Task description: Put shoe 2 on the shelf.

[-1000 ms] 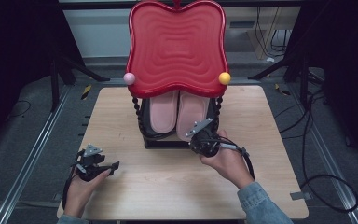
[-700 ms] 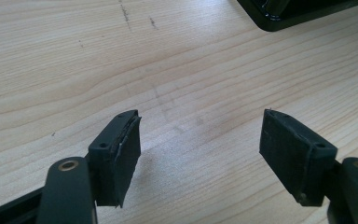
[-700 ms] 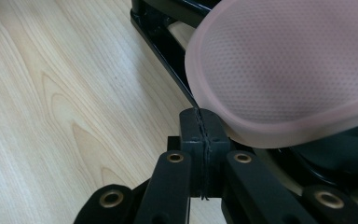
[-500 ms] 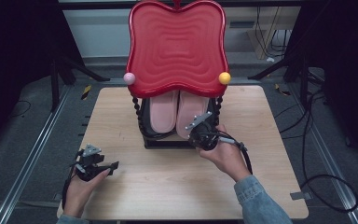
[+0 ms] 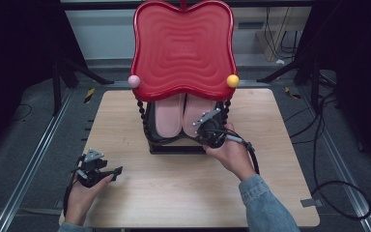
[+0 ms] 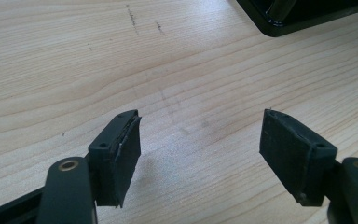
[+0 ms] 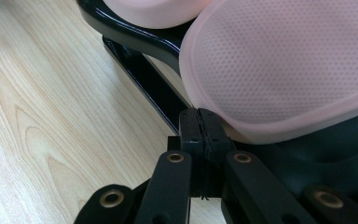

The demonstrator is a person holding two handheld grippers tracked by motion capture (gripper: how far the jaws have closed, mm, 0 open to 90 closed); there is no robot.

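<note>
Two pink insoles lie side by side in a black lower tray [image 5: 153, 138] under a red wavy top tray [image 5: 183, 48]. The left insole [image 5: 168, 115] lies free. My right gripper [image 5: 204, 127] is at the near end of the right insole [image 5: 196, 111]. In the right gripper view its jaws [image 7: 200, 122] are pressed together just under the perforated insole's [image 7: 284, 60] rim, and I see nothing between them. My left gripper [image 5: 115, 172] rests low over the table's front left, open, with bare wood between its pads [image 6: 200, 144].
The stand has black beaded posts, a pink ball [image 5: 134, 80] and a yellow ball [image 5: 232, 80] at the red tray's corners. Its black base corner [image 6: 279, 23] lies ahead of my left gripper. The wooden table [image 5: 174, 193] has bare room in front. Cables trail on the floor at right.
My right gripper has moved forward and a little left, up to the near end of the right insole. The left gripper has stayed where it was.
</note>
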